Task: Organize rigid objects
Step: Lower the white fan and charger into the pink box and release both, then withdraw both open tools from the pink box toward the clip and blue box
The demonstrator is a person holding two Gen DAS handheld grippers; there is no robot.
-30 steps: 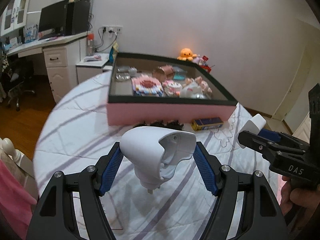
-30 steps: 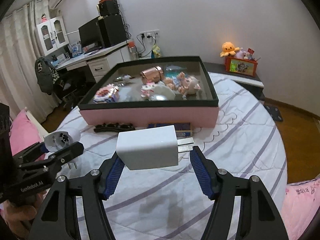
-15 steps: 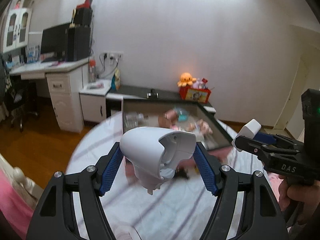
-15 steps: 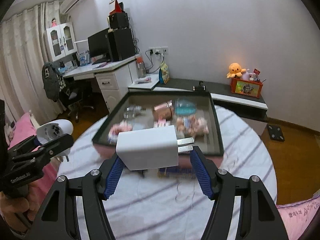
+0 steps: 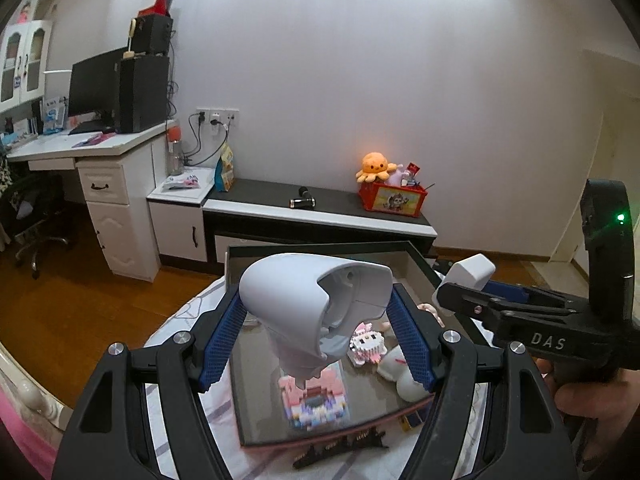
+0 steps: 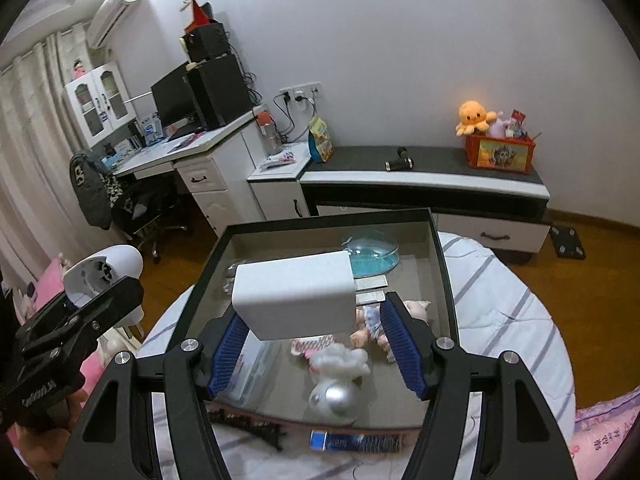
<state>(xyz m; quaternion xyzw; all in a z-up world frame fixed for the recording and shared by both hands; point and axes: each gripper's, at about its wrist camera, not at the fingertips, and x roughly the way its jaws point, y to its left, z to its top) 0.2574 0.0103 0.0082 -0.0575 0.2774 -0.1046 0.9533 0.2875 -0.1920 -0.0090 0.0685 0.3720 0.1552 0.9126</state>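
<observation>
My left gripper [image 5: 318,334] is shut on a rounded white plug adapter [image 5: 312,304], held above the near left part of the black-rimmed box [image 5: 320,246]. My right gripper [image 6: 316,340] is shut on a white square charger [image 6: 296,294], its two metal prongs pointing right, held over the box [image 6: 328,218]. The box holds toy-brick figures [image 5: 366,348], a doll [image 6: 370,320], a blue dish [image 6: 374,254] and a white ball toy [image 6: 334,398]. Each gripper shows in the other's view: the right one [image 5: 464,280], the left one [image 6: 102,276].
The box sits on a round bed with a striped white cover [image 6: 508,320]. A black hair clip [image 6: 248,428] and a blue flat pack [image 6: 356,442] lie in front of the box. A desk [image 5: 92,148] and a low cabinet [image 6: 424,180] stand along the wall.
Both grippers have risen and moved forward over the box with their chargers still held; the box now lies below them rather than ahead.
</observation>
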